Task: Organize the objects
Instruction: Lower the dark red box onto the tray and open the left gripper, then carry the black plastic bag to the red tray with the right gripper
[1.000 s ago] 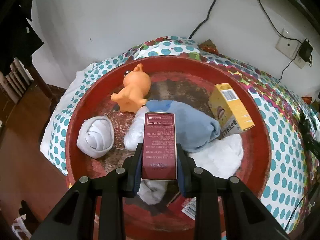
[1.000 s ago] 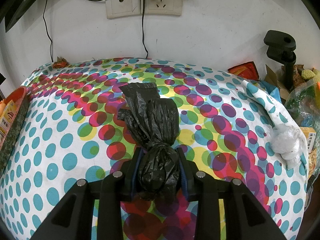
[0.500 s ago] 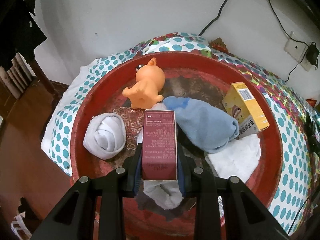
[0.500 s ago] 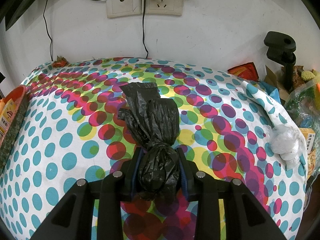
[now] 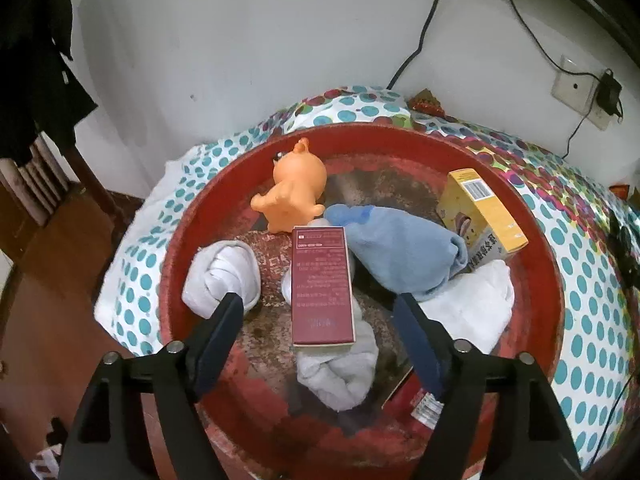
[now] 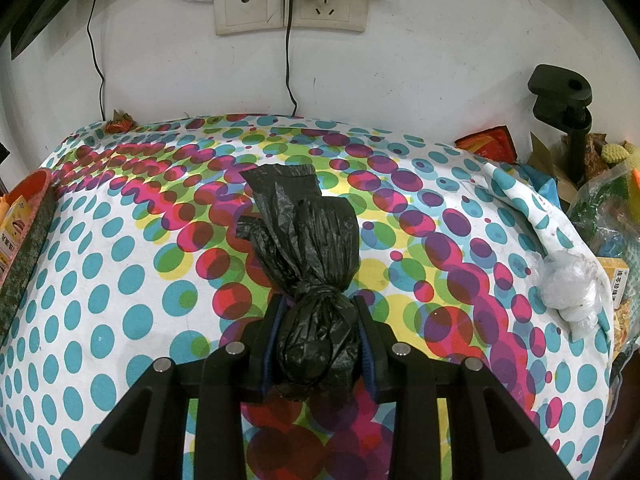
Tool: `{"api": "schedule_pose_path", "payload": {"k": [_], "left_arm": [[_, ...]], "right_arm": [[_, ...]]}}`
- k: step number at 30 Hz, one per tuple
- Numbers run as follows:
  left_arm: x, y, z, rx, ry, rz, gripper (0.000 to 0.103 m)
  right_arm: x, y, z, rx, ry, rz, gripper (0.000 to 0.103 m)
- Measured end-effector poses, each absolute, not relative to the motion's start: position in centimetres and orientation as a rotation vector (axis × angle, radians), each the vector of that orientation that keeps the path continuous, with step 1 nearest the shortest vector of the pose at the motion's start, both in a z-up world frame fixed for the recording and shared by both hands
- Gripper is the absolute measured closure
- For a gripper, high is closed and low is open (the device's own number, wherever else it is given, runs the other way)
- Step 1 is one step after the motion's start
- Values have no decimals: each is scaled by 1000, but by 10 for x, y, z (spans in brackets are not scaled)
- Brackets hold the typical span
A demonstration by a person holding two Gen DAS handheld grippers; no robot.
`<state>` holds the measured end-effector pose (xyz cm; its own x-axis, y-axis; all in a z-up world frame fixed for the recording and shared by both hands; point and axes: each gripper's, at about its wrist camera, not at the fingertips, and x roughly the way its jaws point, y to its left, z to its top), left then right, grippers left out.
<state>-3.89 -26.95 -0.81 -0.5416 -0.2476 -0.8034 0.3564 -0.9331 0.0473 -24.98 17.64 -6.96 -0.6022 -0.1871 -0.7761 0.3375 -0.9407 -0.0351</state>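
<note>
Now left tongs (image 5: 318, 312) just opened, maroon box (image 5: 322, 280) lettering unreadable; right tongs (image 6: 318, 338) clamp black bag (image 6: 308, 264).

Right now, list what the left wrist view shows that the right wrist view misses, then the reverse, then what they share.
Left wrist only: the left gripper, jaws just opened and clear of the dark red box, which lies on white socks in the red basin; also an orange toy and a blue sock.

Right wrist only: the right gripper shut on a knotted black plastic bag, and a clear plastic bundle.

Both: the polka-dot cloth, the yellow box, the basin rim, wall sockets.
</note>
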Motion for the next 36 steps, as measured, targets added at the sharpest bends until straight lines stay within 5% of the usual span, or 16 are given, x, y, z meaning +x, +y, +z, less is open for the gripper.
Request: {"api": "schedule_pose_path", "payload": {"k": [11,18,36], "left_arm": [[-3,-253,15,1130,72,-2483,8],[25,-259,19,1102,168,-2490,1],[48,-284,5,1061,99,-2365,0]], "right_arm": [[-249,173,-69,1203,305,-2574,69],[-246,167,-69,1188,374,-2594,69],[-218,142,-49,1172,382,-2605,71]]}}
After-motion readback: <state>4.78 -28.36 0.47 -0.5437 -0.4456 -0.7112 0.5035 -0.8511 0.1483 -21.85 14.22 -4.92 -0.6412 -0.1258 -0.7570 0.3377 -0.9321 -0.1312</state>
